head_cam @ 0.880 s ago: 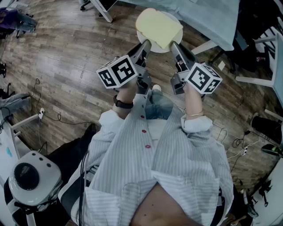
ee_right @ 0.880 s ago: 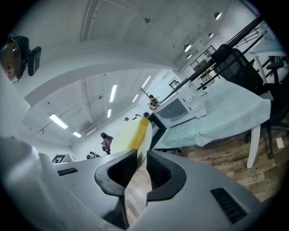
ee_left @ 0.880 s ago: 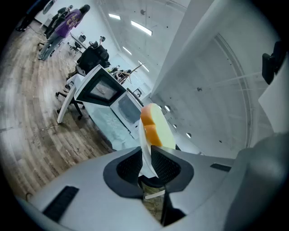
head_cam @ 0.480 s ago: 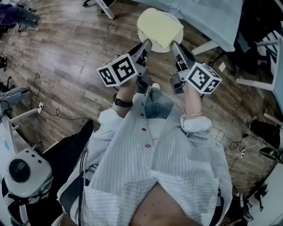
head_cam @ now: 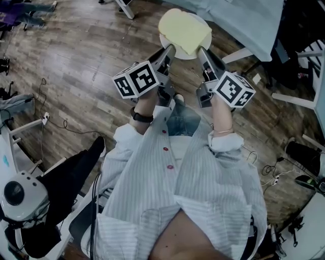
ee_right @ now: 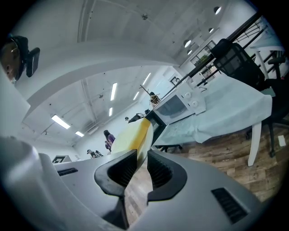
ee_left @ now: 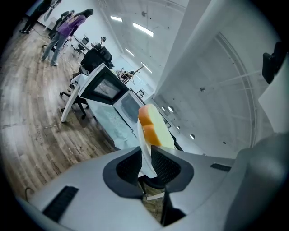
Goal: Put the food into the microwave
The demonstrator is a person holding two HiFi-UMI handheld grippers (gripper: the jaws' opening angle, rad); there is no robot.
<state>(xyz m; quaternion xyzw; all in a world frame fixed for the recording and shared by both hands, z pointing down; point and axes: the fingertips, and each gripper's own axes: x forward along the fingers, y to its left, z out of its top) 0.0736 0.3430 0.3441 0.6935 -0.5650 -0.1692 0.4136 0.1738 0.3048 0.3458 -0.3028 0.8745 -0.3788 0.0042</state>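
A white plate (head_cam: pixel 184 55) carries a pale yellow slab of food (head_cam: pixel 184 29) with an orange crust (ee_left: pixel 146 128). It hangs over the wooden floor at the top middle of the head view. My left gripper (head_cam: pixel 169 51) is shut on the plate's left rim (ee_left: pixel 145 155). On the opposite rim (ee_right: pixel 137 158) my right gripper (head_cam: pixel 202 53) is likewise shut. Ahead stands the white microwave (ee_right: pixel 178 106) on a cloth-covered table, its door (ee_right: pixel 153 121) swung open; it also shows in the left gripper view as the microwave (ee_left: pixel 106 88).
The table with the pale cloth (head_cam: pixel 238 15) lies just beyond the plate, white legs beneath it. A white round machine (head_cam: pixel 20 195) stands at lower left, cables (head_cam: pixel 61 129) trail over the floor. Dark chairs and racks fill the right side (head_cam: pixel 304 45). People stand far off (ee_left: pixel 61 31).
The floor and the white machine at lower left have slid downward and left in the head view. The plate stays gripped between both grippers in the same pose.
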